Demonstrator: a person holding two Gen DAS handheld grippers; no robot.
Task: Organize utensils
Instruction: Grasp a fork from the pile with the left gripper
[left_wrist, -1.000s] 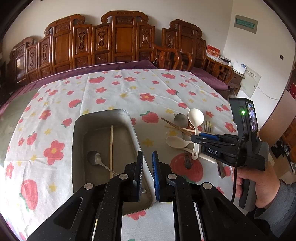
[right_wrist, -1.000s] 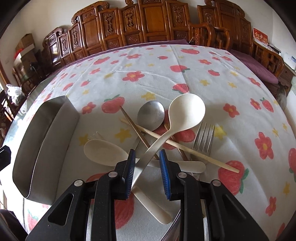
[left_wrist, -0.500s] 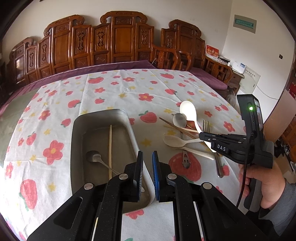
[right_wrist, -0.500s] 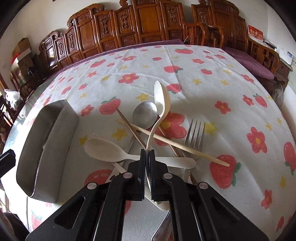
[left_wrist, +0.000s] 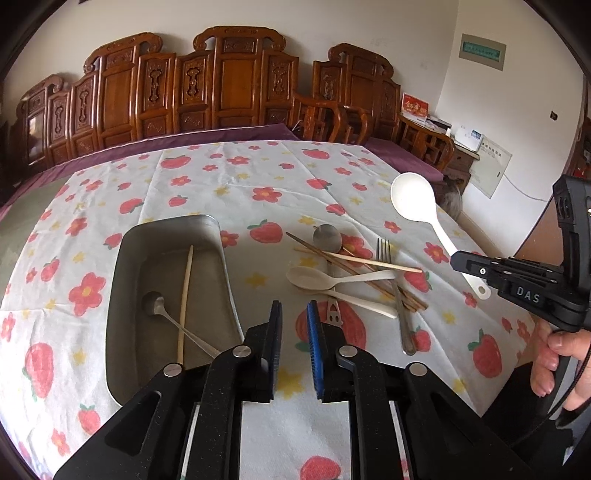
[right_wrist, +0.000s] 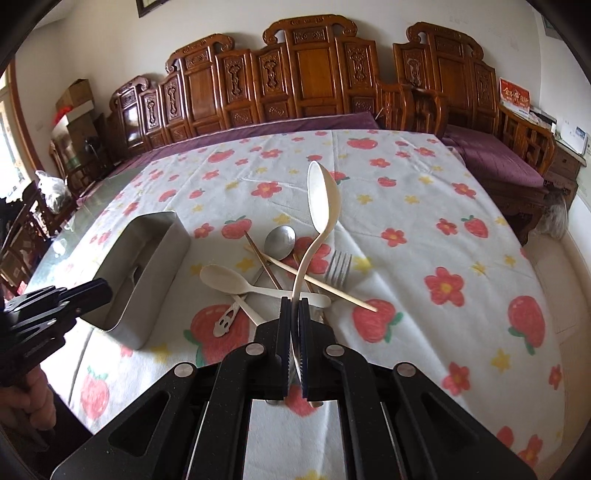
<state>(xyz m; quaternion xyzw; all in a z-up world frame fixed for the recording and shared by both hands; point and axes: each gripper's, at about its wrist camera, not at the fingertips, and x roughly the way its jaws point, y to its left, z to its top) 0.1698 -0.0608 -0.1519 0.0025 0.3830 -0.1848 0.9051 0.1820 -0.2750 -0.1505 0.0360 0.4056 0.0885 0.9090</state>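
My right gripper (right_wrist: 294, 301) is shut on the handle of a large cream spoon (right_wrist: 322, 206) and holds it in the air above the utensil pile; it also shows in the left wrist view (left_wrist: 413, 201). The pile holds a second cream spoon (left_wrist: 314, 277), a metal spoon (left_wrist: 327, 236), a fork (left_wrist: 386, 251) and chopsticks (left_wrist: 362, 260). My left gripper (left_wrist: 294, 308) is slightly open and empty by the metal tray (left_wrist: 122, 266), which holds a small metal spoon (left_wrist: 153, 302) and one chopstick (left_wrist: 185, 295).
The table wears a white cloth with strawberries and flowers (left_wrist: 258, 177). Carved wooden chairs (left_wrist: 229, 81) stand along its far side. The table edge drops off at the right (right_wrist: 546, 258).
My right gripper closed on the large cream spoon's handle and lifted it up off the pile. The left gripper has barely moved.
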